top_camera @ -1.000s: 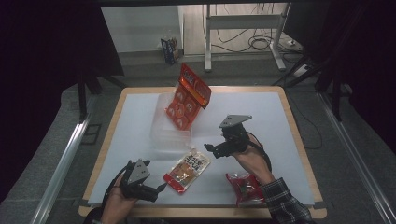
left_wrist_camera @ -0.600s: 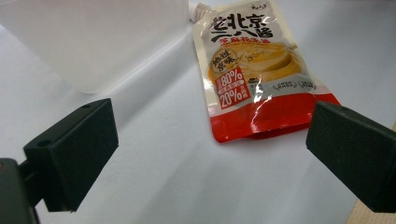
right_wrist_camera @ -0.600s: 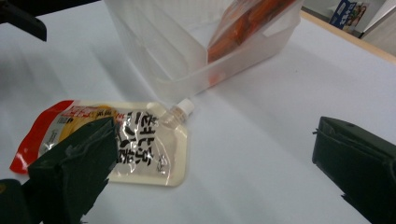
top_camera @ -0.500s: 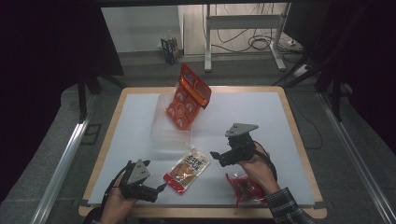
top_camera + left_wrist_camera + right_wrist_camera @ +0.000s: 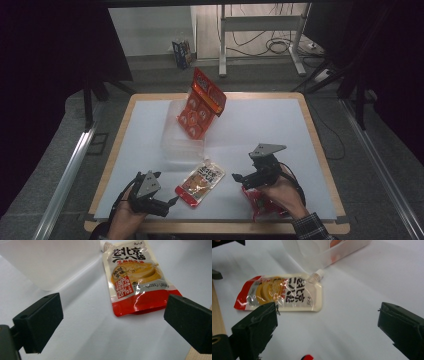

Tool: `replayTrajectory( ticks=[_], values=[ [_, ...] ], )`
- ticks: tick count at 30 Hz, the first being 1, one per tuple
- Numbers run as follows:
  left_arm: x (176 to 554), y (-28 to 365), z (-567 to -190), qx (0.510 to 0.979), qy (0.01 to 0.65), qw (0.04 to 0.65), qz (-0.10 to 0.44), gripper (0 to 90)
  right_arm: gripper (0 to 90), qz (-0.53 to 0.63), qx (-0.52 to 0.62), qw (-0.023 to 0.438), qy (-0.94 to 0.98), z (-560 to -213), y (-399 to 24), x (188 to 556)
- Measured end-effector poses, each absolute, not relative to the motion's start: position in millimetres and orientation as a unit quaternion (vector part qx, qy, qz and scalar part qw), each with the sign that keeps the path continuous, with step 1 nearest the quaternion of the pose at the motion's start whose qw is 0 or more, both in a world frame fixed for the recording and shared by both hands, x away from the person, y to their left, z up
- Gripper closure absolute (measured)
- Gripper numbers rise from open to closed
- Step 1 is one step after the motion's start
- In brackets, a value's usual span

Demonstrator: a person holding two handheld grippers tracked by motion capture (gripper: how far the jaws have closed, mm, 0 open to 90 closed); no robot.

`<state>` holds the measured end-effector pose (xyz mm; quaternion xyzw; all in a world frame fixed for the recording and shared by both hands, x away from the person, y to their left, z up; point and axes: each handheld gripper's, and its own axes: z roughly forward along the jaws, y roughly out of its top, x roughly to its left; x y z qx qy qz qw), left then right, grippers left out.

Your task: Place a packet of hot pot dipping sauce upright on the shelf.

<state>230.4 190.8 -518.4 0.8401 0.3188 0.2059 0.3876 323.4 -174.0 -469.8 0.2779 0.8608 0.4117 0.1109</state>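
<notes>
A spouted sauce pouch [image 5: 200, 182], cream and yellow with a red bottom, lies flat on the white table near the front. My left gripper [image 5: 167, 190] is just left of it and stands open. In the left gripper view, the pouch's [image 5: 138, 282] red end lies between and beyond the jaws of the left gripper [image 5: 112, 325]. My right gripper [image 5: 240, 178] is open to the pouch's right. The right gripper view shows the pouch [image 5: 279, 293] ahead of the left jaw of the right gripper [image 5: 327, 332], not touching it.
A clear plastic container [image 5: 182, 135] stands behind the pouch, with an orange-red snack pack [image 5: 202, 102] leaning upright in it. A red packet [image 5: 262, 202] lies under the right hand near the wooden front edge [image 5: 220, 227]. The white table surface [image 5: 270, 125] stretches to the right.
The right gripper has come back and down toward the front edge, over the red packet. The left gripper and the pouch have stayed put.
</notes>
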Motion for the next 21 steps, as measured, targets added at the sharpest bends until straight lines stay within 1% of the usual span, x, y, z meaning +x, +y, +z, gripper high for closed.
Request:
replayTrajectory(
  ticks=[4, 9, 13, 19, 21],
  values=[
    [230, 191, -518, 0.841, 0.318, 0.386, 0.206, 2.2, 9.6, 0.401, 0.280, 0.119, 0.864, -471, -180, 317],
    [230, 190, -519, 0.843, 0.317, 0.383, 0.207, 2.2, 21.4, 0.392, 0.287, 0.107, 0.867, -475, -192, 308],
    [231, 189, -519, 0.844, 0.315, 0.381, 0.207, 2.3, 30.8, 0.369, 0.279, 0.107, 0.880, -477, -200, 299],
    [230, 189, -519, 0.844, 0.315, 0.381, 0.208, 2.3, 43.0, 0.352, 0.271, 0.117, 0.888, -479, -207, 286],
    [230, 189, -519, 0.844, 0.315, 0.381, 0.208, 2.3, 44.5, 0.349, 0.270, 0.119, 0.889, -479, -208, 284]
  ],
)
